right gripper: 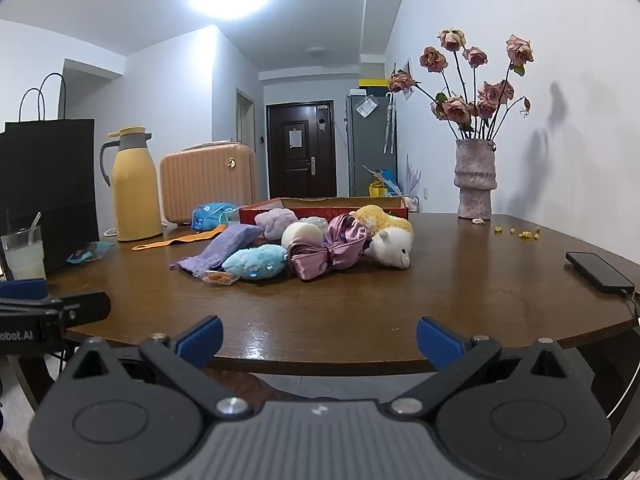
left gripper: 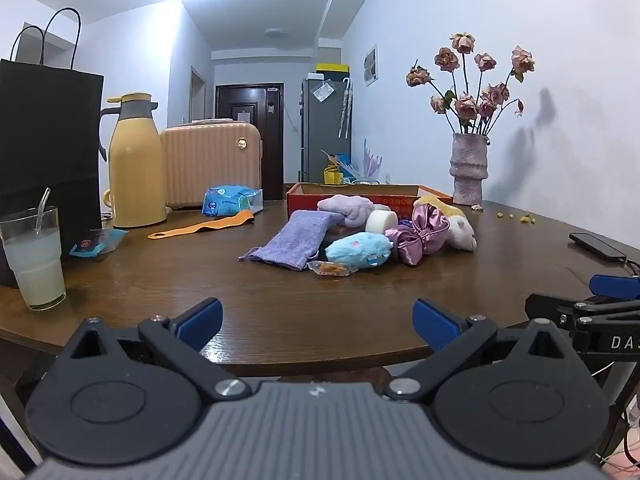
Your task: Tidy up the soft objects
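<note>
With both the left gripper (left gripper: 318, 322) and right gripper (right gripper: 319, 340) empty, fingers wide apart at the round brown wooden counter's (left gripper: 280, 312) near edge, nothing is sorted yet; next, reach mid-counter to the heap of soft plush toys and pouches (right gripper: 304, 242) before the shallow red cardboard box (right gripper: 324, 210).

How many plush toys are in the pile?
2: a blue plush toy at the pile's front, a white and yellow lamb plush at its right end. Others may be hidden.

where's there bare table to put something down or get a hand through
Widest free patch: the near strip of the table, between the front edge and the soft pile led by the blue plush. Another lies right of the sheep plush, between vase and phone. Crowded: the pile against the red box, and the left side around the glass, black bag and thermos.
</note>
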Demonstrator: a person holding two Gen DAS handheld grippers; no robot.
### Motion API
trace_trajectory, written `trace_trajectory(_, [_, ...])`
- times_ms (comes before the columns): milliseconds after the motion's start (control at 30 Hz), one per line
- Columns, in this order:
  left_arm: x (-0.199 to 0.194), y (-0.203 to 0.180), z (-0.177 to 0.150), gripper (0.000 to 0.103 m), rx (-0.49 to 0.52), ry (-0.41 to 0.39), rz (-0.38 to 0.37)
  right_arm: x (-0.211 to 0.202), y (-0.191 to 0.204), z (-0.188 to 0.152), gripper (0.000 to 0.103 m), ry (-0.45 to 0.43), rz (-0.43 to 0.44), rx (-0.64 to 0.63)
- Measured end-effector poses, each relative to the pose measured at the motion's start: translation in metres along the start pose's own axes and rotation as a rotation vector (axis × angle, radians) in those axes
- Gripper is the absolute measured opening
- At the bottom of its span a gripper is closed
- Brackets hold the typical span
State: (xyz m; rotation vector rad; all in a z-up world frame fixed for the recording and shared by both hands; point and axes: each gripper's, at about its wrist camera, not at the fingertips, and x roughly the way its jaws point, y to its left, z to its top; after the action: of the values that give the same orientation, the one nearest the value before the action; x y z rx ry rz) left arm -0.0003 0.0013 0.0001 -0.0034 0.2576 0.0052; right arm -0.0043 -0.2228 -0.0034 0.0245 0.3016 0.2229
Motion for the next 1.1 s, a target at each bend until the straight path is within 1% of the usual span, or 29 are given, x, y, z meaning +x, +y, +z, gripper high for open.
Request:
trace_trajectory(33, [-0.0003, 0.0009, -0.0002, 0.103, -0.005, 0.001, 0.002, 0.0005, -0.0003, 0.0004, 0.103, 0.002, -0.001, -0.001])
trace_trajectory(67, [-0.0008, 0.002, -0.0003, 0.103, -0.011, 0.002, 0.004, -0.0006, -0.0005, 0.0002, 0.103, -0.02, -0.001, -0.004])
trace_trajectory(100, [0.0007, 0.0012, -0.0001, 0.103, 0.011, 0.011, -0.005, -0.0007, -0.0011, 0.0004, 0.103, -0.02, -0.002, -0.002])
trace_trajectory(1100, [0.0039, -0.0059, -0.0023, 0.103, 0.032, 0.012, -0.012, -0.0003, 0.0007, -0.0022, 0.103, -0.021, 0.002, 0.001])
